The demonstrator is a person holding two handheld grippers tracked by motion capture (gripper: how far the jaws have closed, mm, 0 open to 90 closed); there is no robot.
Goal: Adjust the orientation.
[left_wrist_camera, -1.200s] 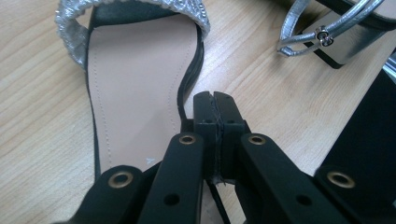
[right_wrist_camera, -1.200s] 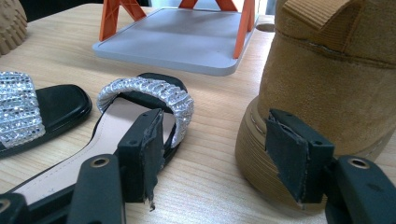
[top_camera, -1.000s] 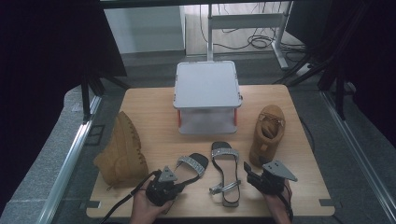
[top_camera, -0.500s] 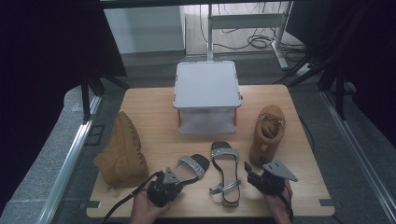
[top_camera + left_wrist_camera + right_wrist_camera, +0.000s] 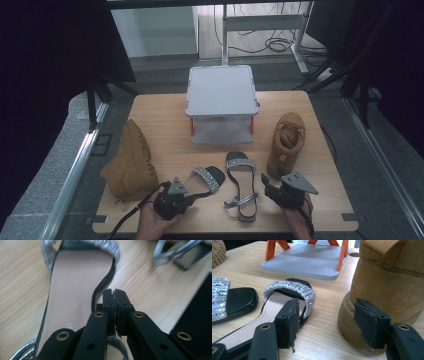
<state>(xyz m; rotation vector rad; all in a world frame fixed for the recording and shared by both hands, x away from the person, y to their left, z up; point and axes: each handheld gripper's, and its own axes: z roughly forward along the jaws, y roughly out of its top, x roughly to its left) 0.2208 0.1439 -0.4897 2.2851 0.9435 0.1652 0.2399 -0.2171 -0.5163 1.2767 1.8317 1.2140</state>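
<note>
Two black sandals with silver bands lie at the table's front: the left sandal [image 5: 206, 178] [image 5: 75, 285] and the right sandal [image 5: 240, 186] [image 5: 289, 291]. My left gripper [image 5: 189, 200] [image 5: 115, 293] is shut, its tips over the left sandal's inner edge; nothing shows between the pads. My right gripper [image 5: 265, 181] [image 5: 329, 325] stands open, one jaw over the right sandal's insole and the other against the heel of an upright tan boot [image 5: 285, 142] [image 5: 392, 282]. A second tan boot [image 5: 129, 163] lies on its side at the left.
A grey two-level stand with orange legs [image 5: 221, 95] [image 5: 307, 261] sits at the table's middle back. The wooden table [image 5: 165, 130] has bare room between the stand and the sandals. Metal rails run along both table sides.
</note>
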